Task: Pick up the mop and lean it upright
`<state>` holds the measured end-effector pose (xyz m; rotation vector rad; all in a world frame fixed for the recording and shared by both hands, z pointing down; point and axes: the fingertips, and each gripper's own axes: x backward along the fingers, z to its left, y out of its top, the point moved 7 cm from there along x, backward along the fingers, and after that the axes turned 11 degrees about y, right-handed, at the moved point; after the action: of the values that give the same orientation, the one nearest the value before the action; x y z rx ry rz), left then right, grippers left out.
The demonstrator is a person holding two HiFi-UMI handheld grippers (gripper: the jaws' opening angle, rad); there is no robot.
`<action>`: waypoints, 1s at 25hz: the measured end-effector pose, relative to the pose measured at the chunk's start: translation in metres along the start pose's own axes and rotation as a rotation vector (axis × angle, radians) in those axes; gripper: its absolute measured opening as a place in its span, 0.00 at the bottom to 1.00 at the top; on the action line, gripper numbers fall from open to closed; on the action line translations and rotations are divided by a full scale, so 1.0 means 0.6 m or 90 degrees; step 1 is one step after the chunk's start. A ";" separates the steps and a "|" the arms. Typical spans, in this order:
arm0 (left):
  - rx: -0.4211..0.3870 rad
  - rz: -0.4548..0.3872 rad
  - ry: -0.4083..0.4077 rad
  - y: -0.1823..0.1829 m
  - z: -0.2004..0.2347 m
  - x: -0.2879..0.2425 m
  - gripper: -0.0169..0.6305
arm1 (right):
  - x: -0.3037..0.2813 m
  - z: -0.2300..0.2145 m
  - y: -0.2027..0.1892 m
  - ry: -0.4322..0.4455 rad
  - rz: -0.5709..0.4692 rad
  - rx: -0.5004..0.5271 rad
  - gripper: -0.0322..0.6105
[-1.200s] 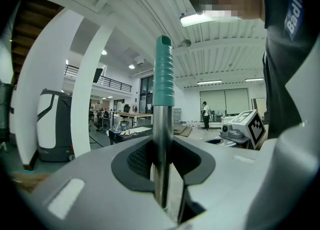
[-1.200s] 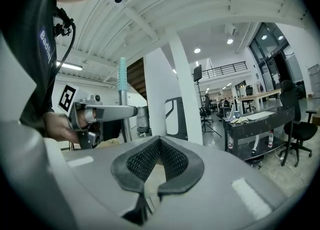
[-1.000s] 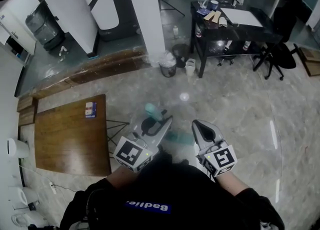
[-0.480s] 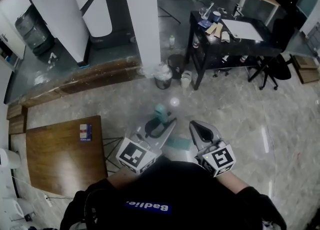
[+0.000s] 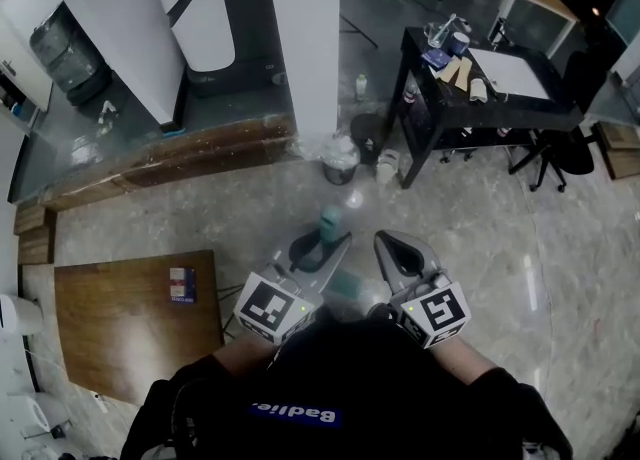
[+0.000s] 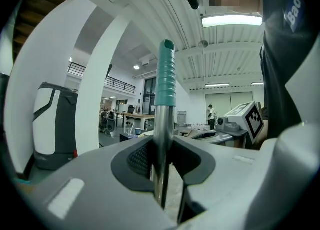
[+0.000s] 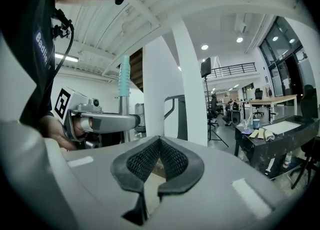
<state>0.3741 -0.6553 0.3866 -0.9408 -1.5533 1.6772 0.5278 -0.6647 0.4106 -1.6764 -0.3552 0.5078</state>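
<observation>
Left gripper view: my left gripper (image 6: 161,160) clamps the upright silver mop pole with teal ribbed grip (image 6: 165,79), near the white pillar (image 5: 300,38); my right gripper (image 7: 159,146) is closed, empty.

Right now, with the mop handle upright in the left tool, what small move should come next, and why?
Probably carry the mop handle toward the white pillar to lean it there. The left tool is clamped on its shaft, holding it upright; the right tool is shut and empty; the pillar stands ahead, apart from the mop.
</observation>
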 end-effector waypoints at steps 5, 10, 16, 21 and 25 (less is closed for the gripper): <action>-0.004 -0.002 0.039 0.011 0.044 -0.030 0.19 | -0.046 -0.041 0.012 0.020 -0.021 -0.015 0.05; -0.012 -0.003 0.077 0.013 0.087 -0.071 0.19 | -0.094 -0.096 0.015 0.063 -0.020 -0.016 0.05; -0.005 0.012 0.131 0.016 0.132 -0.151 0.19 | -0.142 -0.190 0.019 0.130 -0.008 0.001 0.05; -0.015 0.022 0.167 0.021 0.158 -0.238 0.19 | -0.171 -0.289 0.035 0.152 -0.016 -0.003 0.05; -0.021 0.024 0.188 0.024 0.183 -0.299 0.19 | -0.189 -0.354 0.039 0.161 -0.011 -0.001 0.05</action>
<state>0.3753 -0.8663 0.3889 -1.1825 -1.3752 1.4637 0.5398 -0.9059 0.4274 -1.7145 -0.1841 0.2780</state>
